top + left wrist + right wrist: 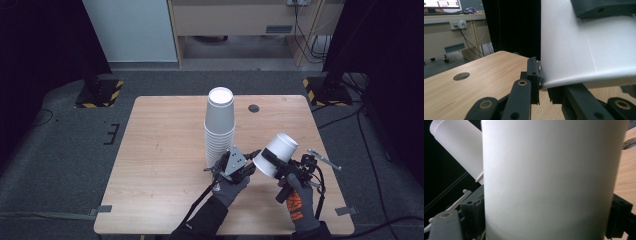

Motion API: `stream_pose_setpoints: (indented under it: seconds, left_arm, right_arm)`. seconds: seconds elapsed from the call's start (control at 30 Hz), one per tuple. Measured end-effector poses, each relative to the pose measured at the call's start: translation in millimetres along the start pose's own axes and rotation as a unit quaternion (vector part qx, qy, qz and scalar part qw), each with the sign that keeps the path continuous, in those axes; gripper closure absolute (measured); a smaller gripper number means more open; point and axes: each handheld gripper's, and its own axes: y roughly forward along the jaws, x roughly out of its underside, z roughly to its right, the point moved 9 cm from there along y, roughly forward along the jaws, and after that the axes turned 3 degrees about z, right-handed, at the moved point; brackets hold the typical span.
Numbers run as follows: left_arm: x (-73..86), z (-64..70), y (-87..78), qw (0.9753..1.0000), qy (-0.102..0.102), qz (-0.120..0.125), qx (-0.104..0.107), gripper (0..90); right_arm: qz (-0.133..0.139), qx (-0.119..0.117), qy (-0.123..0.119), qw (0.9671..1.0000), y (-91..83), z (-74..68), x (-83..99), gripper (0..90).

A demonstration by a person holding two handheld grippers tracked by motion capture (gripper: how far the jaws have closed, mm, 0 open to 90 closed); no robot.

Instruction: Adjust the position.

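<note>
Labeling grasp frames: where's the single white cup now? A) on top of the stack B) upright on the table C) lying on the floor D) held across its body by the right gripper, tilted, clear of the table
D: the right gripper clamps the cup across its sidewall, tilted in the air beside the stack.

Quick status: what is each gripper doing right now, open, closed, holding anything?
Left gripper: closed on the rim of the single paper cup.
Right gripper: closed around that cup's body, holding it tilted above the table.
</note>
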Motion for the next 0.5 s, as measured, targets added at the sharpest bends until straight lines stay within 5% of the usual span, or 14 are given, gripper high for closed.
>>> stream_pose_setpoints:
  seconds: [0.33,0.5]
  left_arm:
    - [-1.1,-0.8,1.7,0.9999,-0.004,0.011,-0.001,73.9]
    - [-1.5,-2.5,0.4,1.0,-0.002,0.009,-0.003,79.2]
  right_arm:
    - [-0.001,-0.002,0.006,1.0,1.1,0.6,2.0,15.2]
    - [-0.004,-0.004,0.011,0.9999,1.3,0.2,2.9,15.2]
